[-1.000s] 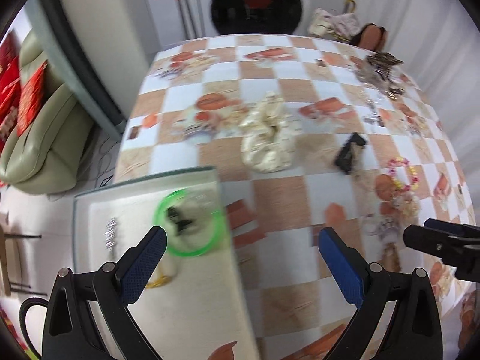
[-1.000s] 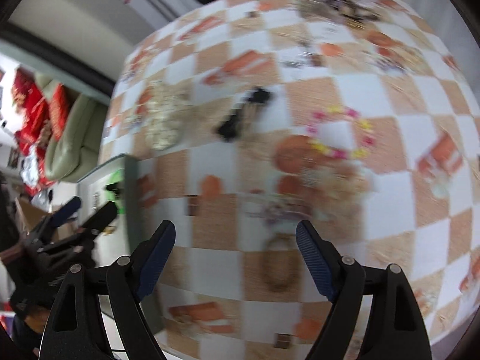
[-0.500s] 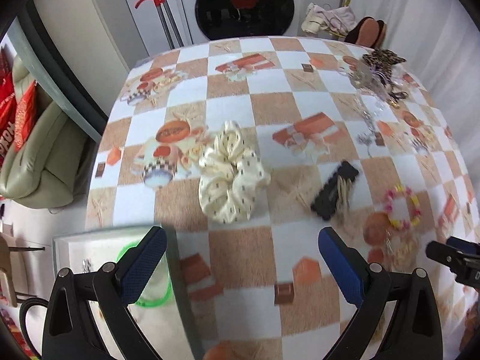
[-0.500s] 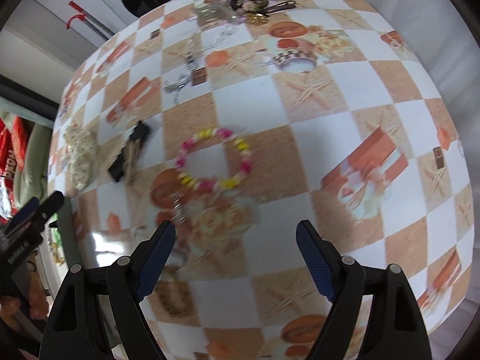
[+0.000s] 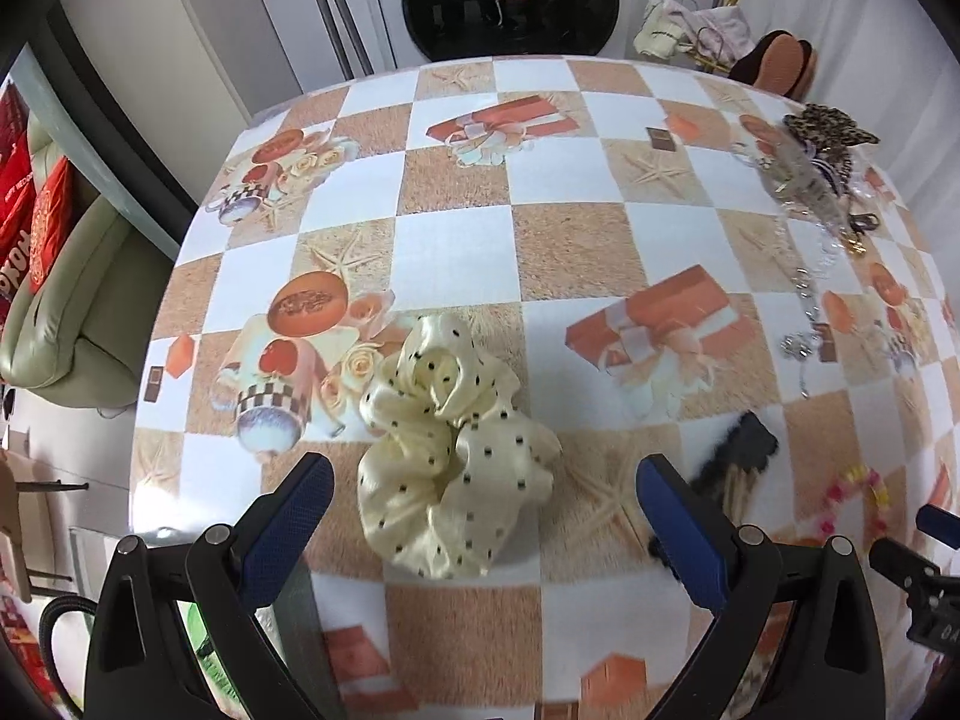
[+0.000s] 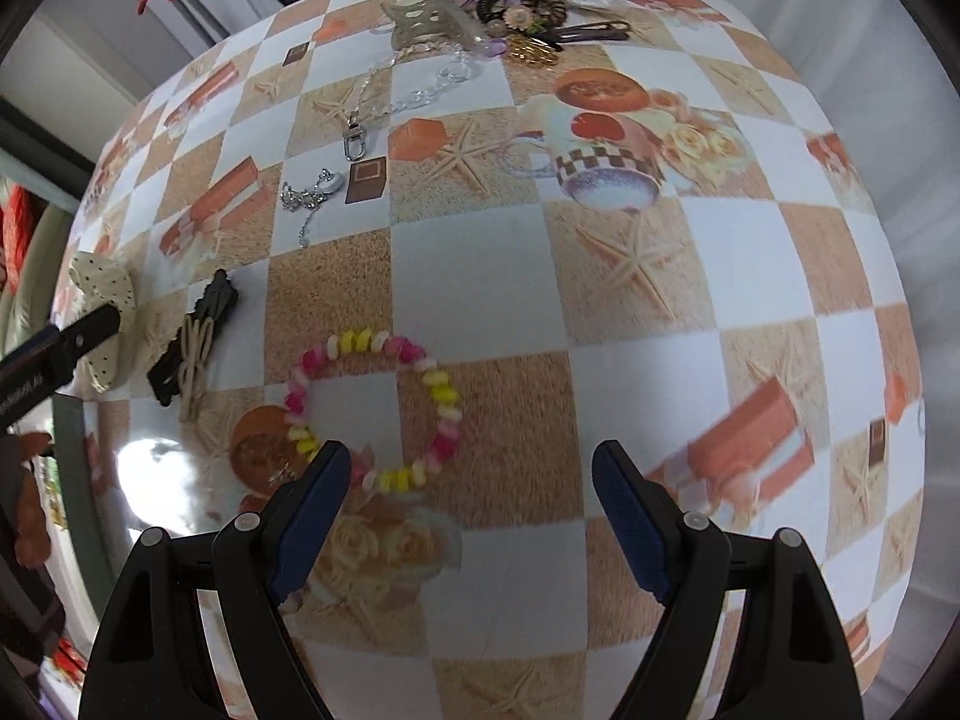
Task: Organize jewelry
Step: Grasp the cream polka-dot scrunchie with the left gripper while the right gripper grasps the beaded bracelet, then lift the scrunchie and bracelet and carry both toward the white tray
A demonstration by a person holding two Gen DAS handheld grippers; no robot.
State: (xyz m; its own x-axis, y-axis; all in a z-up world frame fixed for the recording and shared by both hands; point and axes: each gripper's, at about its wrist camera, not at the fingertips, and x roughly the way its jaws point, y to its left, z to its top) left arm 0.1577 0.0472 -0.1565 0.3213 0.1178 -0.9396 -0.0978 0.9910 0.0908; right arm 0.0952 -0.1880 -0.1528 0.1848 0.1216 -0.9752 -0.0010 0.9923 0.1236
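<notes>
A cream polka-dot scrunchie point(image 5: 456, 450) lies on the checked tablecloth, just ahead of and between the spread fingers of my left gripper point(image 5: 486, 519), which is open and holds nothing. To its right lie a black hair clip point(image 5: 738, 450) and a pink-and-yellow bead bracelet point(image 5: 858, 498). In the right wrist view the bracelet point(image 6: 372, 414) lies in front of my right gripper point(image 6: 471, 483), by its left finger. That gripper is open and empty. The clip point(image 6: 192, 342) and scrunchie point(image 6: 102, 300) sit at the left.
A glass tray point(image 5: 300, 612) with a green bangle point(image 5: 201, 636) sits at the near left table corner. A silver chain point(image 6: 312, 198), a clasp chain point(image 6: 408, 96) and a pile of hair accessories point(image 6: 510, 18) lie at the far side. A sofa stands beyond the left table edge.
My left gripper has moved off the tray and over the scrunchie, lower than before. My right gripper has come down toward the bead bracelet. Both stayed open.
</notes>
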